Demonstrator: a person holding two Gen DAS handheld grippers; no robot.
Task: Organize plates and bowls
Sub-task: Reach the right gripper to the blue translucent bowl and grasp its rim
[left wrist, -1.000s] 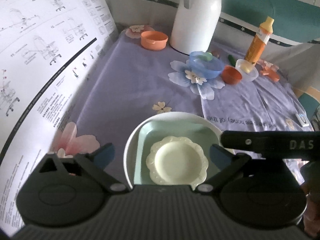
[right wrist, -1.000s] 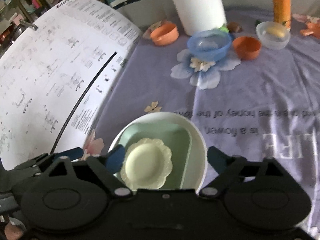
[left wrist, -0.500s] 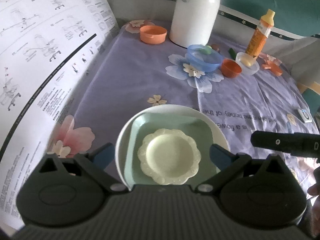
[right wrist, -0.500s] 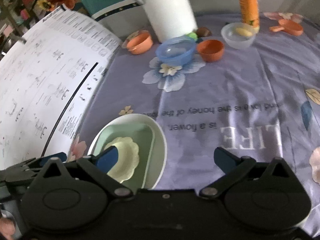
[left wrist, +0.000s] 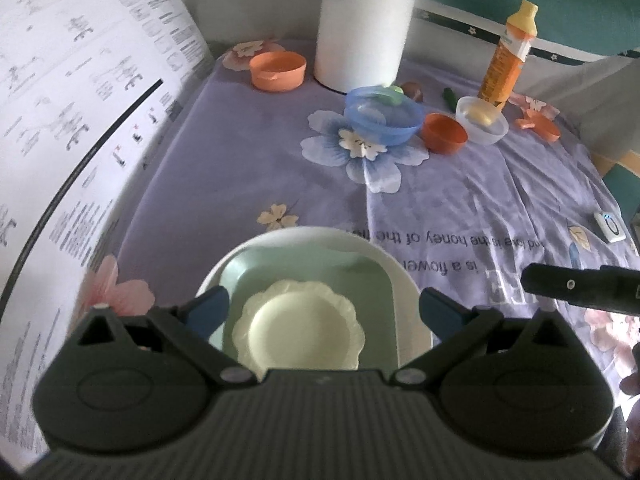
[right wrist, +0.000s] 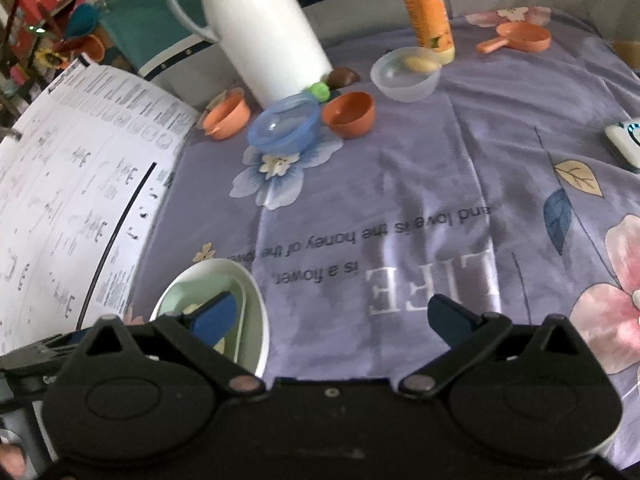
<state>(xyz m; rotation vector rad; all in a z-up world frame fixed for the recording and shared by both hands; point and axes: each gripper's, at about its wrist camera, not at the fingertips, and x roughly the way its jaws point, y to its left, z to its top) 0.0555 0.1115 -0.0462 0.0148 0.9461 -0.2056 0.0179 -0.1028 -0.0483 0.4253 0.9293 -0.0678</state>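
Note:
A stack sits near the table's front: a round white plate (left wrist: 404, 276) under a pale green square dish (left wrist: 372, 280), with a small cream scalloped plate (left wrist: 300, 328) on top. My left gripper (left wrist: 324, 312) hovers open just behind the stack, nothing between its fingers. Across the table stand a blue bowl (left wrist: 384, 120), a small orange bowl (left wrist: 444, 134), a clear bowl (left wrist: 482, 126) and an orange dish (left wrist: 278, 70). My right gripper (right wrist: 332, 316) is open over bare cloth, right of the white plate (right wrist: 256, 300). The blue bowl (right wrist: 284, 126) and orange bowl (right wrist: 348, 114) lie ahead.
A tall white jug (left wrist: 364, 20) and an orange bottle (left wrist: 510, 44) stand at the back. A large printed sheet (left wrist: 60, 140) rises along the left side. An orange scoop (right wrist: 520, 38) and a small white device (right wrist: 626, 142) lie to the right on the purple floral cloth (right wrist: 440, 184).
My right gripper has swung right, away from the stack, which now sits at its lower left. In the left view the right tool has withdrawn toward the right edge.

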